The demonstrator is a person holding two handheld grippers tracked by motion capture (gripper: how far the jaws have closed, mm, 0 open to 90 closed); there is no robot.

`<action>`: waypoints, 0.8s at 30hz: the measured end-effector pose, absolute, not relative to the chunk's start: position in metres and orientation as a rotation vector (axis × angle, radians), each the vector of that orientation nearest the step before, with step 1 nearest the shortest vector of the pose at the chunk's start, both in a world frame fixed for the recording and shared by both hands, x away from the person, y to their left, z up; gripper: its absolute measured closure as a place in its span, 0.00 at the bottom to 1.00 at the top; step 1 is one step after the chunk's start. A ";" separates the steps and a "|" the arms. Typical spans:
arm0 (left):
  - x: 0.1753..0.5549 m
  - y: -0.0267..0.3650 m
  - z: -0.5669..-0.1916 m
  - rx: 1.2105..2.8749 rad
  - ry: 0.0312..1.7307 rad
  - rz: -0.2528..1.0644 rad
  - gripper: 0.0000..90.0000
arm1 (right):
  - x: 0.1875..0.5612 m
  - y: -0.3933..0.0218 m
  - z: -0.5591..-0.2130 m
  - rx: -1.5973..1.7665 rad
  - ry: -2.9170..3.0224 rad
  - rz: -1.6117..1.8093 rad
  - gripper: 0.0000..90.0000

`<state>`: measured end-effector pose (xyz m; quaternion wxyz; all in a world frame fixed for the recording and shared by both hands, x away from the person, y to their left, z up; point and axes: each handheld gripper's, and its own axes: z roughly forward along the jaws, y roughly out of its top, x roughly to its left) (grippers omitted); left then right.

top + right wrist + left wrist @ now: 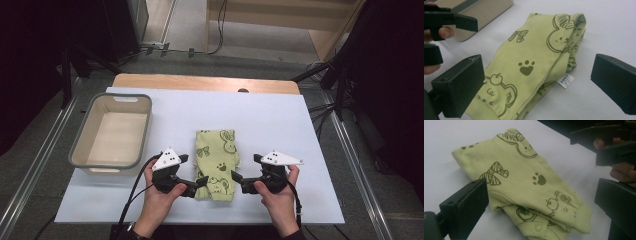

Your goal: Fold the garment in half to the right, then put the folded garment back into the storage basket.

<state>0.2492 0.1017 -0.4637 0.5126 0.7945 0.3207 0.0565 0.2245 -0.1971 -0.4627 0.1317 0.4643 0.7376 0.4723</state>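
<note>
A folded green garment [217, 162], printed with rabbits, bows and paw marks, is seen lying flat on the white table [280, 120], near the front edge and roughly midway across. To its left a grey tub [80, 145] is placed, well apart from the cloth.

The left gripper [195, 175] is held at the garment's near left corner, its jaws spread wide. In the left gripper view [541, 202] the cloth is seen lying between the two jaws, with the folded near end and a snap button lowest in view; whether either jaw touches the fabric cannot be told.

The right gripper [243, 167] is held just beside the garment's near right edge, jaws likewise spread. In the right gripper view [537, 82] the cloth [534, 57] is framed between the jaws, and a small white label [565, 81] is noted protruding from the fold onto the table. Nothing is pinched by either gripper.
</note>
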 end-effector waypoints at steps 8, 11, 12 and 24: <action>0.242 0.101 -0.468 1.918 0.767 0.140 0.00 | 0.239 -0.194 -0.460 1.344 2.149 1.373 0.00; 0.242 0.102 -0.469 1.923 0.767 0.138 0.00 | 0.245 -0.194 -0.458 1.349 2.146 1.375 0.00; 0.242 0.102 -0.470 1.923 0.769 0.135 0.00 | 0.247 -0.194 -0.458 1.350 2.147 1.373 0.00; 0.237 0.099 -0.479 1.931 0.781 0.127 0.00 | 0.278 -0.195 -0.449 1.340 2.150 1.370 0.00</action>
